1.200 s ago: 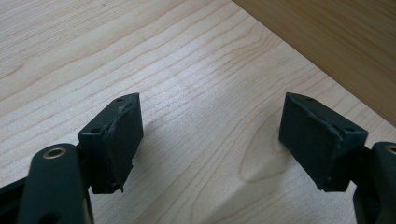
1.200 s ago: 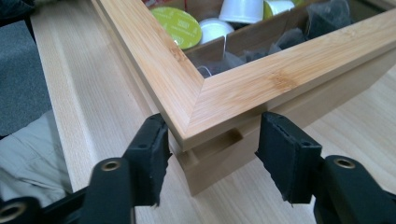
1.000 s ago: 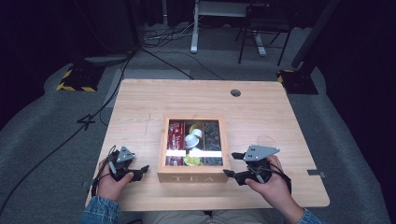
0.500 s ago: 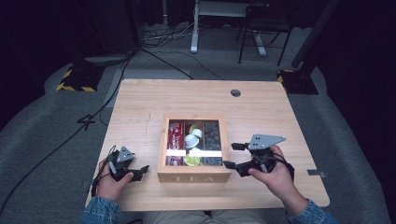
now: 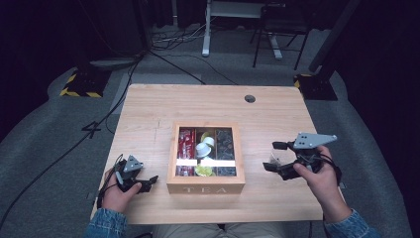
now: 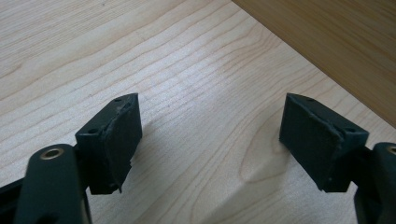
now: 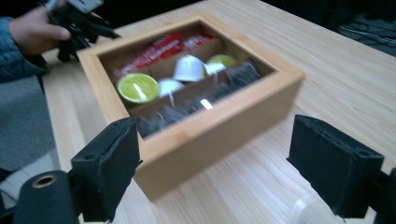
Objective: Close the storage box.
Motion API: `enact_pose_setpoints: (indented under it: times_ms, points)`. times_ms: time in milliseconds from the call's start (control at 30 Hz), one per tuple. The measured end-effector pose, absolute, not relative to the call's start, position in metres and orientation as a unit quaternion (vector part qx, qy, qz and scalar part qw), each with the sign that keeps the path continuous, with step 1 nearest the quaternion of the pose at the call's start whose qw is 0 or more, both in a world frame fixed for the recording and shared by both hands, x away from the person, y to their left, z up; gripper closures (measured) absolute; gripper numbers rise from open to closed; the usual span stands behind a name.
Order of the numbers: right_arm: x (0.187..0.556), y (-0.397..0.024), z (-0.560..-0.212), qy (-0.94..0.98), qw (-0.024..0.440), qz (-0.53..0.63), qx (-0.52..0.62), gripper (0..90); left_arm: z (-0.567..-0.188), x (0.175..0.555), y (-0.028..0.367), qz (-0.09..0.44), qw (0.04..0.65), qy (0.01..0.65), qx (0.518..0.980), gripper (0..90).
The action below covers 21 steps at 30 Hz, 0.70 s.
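Observation:
A wooden box marked TEA point(image 5: 205, 187) sits mid-table, holding red packets point(image 5: 186, 144), white capsules point(image 5: 204, 148), a green-topped capsule point(image 7: 137, 87) and dark packets point(image 5: 225, 141). My right gripper point(image 5: 271, 156) hovers just right of the box and points at its side wall point(image 7: 210, 140). Its jaws have just been opening and stand wide, with nothing pressed between the pads. A pale, blurred round thing point(image 7: 306, 212) lies low by the right pad. My left gripper point(image 5: 148, 182) rests open on bare wood left of the box, whose wall point(image 6: 336, 42) is close by.
The light wooden table point(image 5: 148, 114) has a round cable hole point(image 5: 249, 98) at the far right. Beyond it are grey carpet, cables and chair and desk legs. A glare strip crosses the box top.
My right hand has lifted and drifted right, away from the table's front edge, and its jaws stand wider. The left hand has stayed put.

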State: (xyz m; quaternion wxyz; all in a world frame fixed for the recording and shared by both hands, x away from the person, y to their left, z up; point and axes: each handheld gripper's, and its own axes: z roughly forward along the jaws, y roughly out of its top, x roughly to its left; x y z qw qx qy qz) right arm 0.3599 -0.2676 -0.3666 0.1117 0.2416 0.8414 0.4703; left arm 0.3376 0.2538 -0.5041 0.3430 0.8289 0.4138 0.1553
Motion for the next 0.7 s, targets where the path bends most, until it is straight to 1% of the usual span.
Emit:
enact_pose_setpoints:
  times_ms: [33, 133, 400, 567, 700]
  points:
    - [0.361, -0.274, -0.367, 0.840, 0.115, 0.468, 0.249, 16.2, -0.504, 0.338, 0.253, 0.156, 0.341, 0.412, 0.830, 17.2]
    - [0.363, -0.292, -0.368, 0.834, 0.127, 0.462, 0.274, 16.3, -0.504, 0.338, 0.253, 0.152, 0.341, 0.411, 0.832, 14.9]
    - [0.370, -0.342, -0.384, 0.825, 0.142, 0.428, 0.340, 17.1, -0.505, 0.338, 0.253, 0.152, 0.341, 0.411, 0.831, 14.9]
    - [0.371, -0.364, -0.400, 0.823, 0.161, 0.401, 0.370, 17.1, -0.504, 0.339, 0.256, 0.156, 0.337, 0.409, 0.834, 14.9]
    - [0.375, -0.378, -0.416, 0.820, 0.163, 0.387, 0.389, 16.5, -0.504, 0.339, 0.256, 0.154, 0.338, 0.410, 0.833, 14.7]
